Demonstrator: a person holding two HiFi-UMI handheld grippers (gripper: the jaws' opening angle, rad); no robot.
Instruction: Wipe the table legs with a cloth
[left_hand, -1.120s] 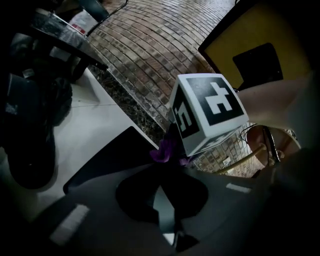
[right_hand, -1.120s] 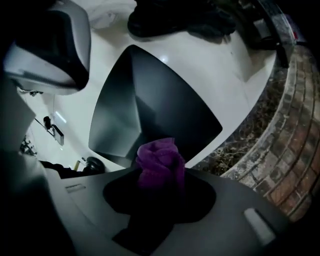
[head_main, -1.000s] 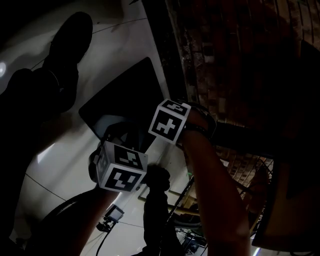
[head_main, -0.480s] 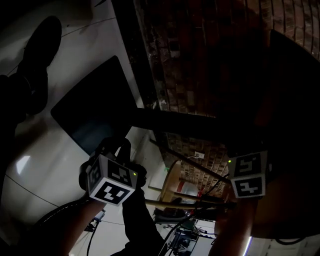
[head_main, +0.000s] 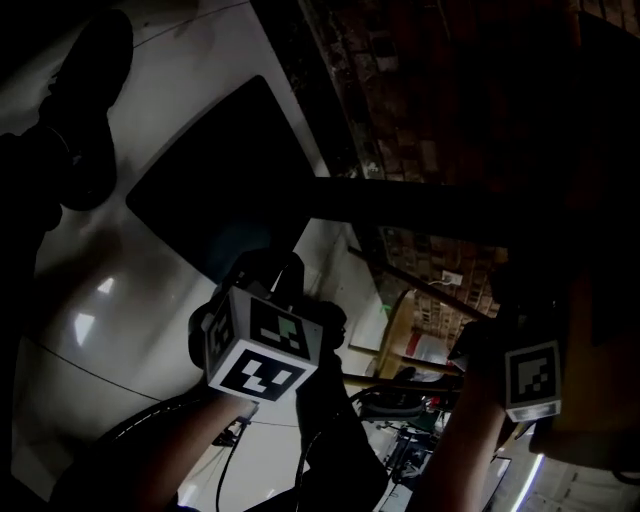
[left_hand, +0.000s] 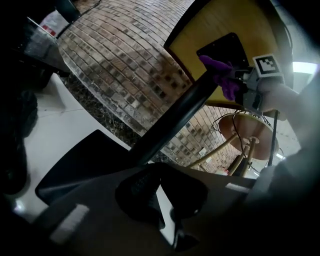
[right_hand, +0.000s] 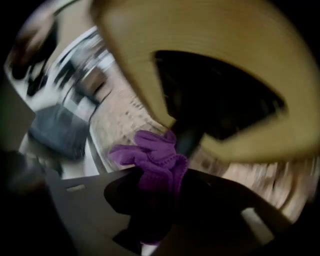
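We're looking up under the table (left_hand: 220, 25), its black leg (left_hand: 175, 117) running off toward 1 o'clock. Our right gripper (right_hand: 152, 192) is clamping the purple cloth (right_hand: 155, 160) right by the leg's top. Our left gripper (left_hand: 162, 192) is sitting closed on nothing, well apart from it.

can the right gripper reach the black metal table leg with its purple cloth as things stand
Likely yes: the right gripper clamps the purple cloth right at the top of the black metal table leg, under the yellow tabletop, with nothing between them; contact itself is unclear.
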